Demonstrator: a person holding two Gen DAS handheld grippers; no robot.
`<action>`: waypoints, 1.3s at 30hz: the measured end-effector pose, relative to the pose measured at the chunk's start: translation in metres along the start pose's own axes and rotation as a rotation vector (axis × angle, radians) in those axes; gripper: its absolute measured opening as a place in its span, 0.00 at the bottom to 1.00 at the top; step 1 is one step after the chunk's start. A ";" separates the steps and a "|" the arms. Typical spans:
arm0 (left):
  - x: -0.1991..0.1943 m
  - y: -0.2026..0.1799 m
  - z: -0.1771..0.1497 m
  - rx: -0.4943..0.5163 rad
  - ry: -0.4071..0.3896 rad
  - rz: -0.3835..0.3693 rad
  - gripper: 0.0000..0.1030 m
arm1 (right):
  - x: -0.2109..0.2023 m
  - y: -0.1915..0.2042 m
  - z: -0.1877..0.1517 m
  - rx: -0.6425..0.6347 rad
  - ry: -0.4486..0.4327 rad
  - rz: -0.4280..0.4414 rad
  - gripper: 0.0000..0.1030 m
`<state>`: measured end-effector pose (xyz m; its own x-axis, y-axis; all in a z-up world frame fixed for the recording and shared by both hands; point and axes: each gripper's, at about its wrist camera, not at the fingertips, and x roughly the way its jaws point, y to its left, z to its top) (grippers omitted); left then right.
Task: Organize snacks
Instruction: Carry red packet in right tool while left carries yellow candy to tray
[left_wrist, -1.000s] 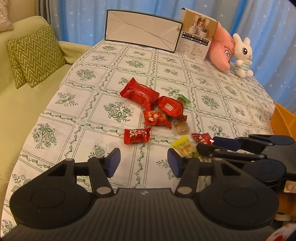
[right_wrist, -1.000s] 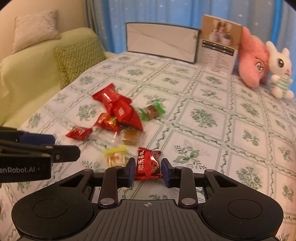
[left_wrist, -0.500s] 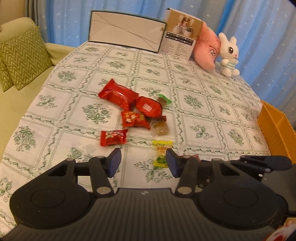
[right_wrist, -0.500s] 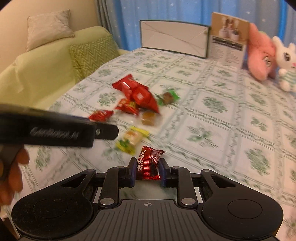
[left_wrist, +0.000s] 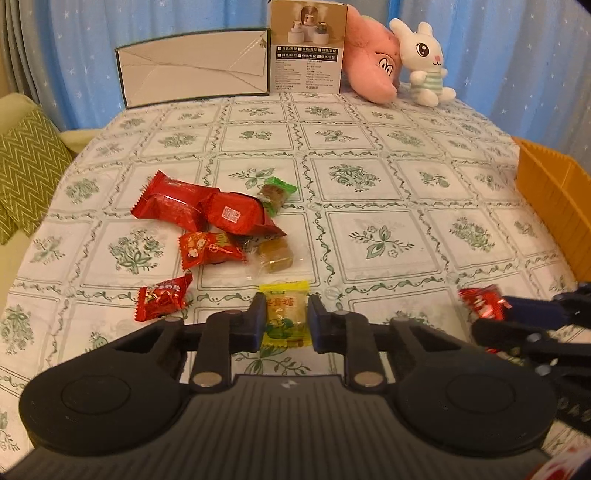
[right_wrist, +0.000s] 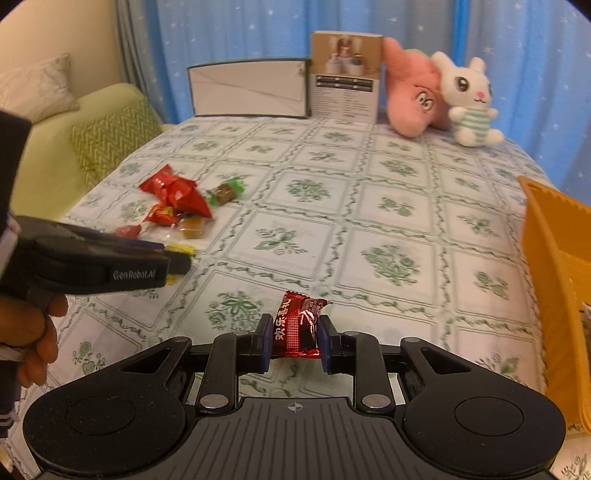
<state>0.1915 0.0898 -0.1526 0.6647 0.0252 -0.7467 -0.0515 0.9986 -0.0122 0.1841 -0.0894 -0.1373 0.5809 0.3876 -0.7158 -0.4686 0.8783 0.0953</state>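
Warm, even indoor light is falling; fisheye edges are bowing and darkening; the left gripper (right_wrist: 173, 260) is blurring.

A table (left_wrist: 369, 206) under a patterned cloth carries a cluster of wrapped snacks (left_wrist: 221, 221) on its left half. In front of that cluster lies a flat candy packet (left_wrist: 284, 314), between the fingers of the left gripper (left_wrist: 286, 323). To the right, the right gripper (right_wrist: 295, 341) holds a small foil snack (right_wrist: 297, 325) above the cloth. A basket (right_wrist: 550, 266) sits at the table's right edge. Along the far edge stand a wide flat box (left_wrist: 194, 66), a taller carton (left_wrist: 308, 46) right of it, then two plush toys (left_wrist: 399, 62). A sofa with cushions (right_wrist: 110, 136) lies left of the table.
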 end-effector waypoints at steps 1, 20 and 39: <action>0.000 -0.001 0.000 0.005 0.001 0.005 0.20 | -0.002 -0.002 0.000 0.006 -0.002 -0.003 0.25; -0.091 -0.075 -0.007 -0.012 -0.040 -0.117 0.19 | -0.105 -0.049 -0.013 0.155 -0.116 -0.120 0.25; -0.140 -0.211 0.015 0.136 -0.089 -0.318 0.19 | -0.214 -0.140 -0.038 0.313 -0.215 -0.288 0.25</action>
<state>0.1209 -0.1238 -0.0353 0.6940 -0.2902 -0.6589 0.2643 0.9540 -0.1418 0.1001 -0.3062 -0.0238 0.7977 0.1360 -0.5875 -0.0646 0.9879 0.1410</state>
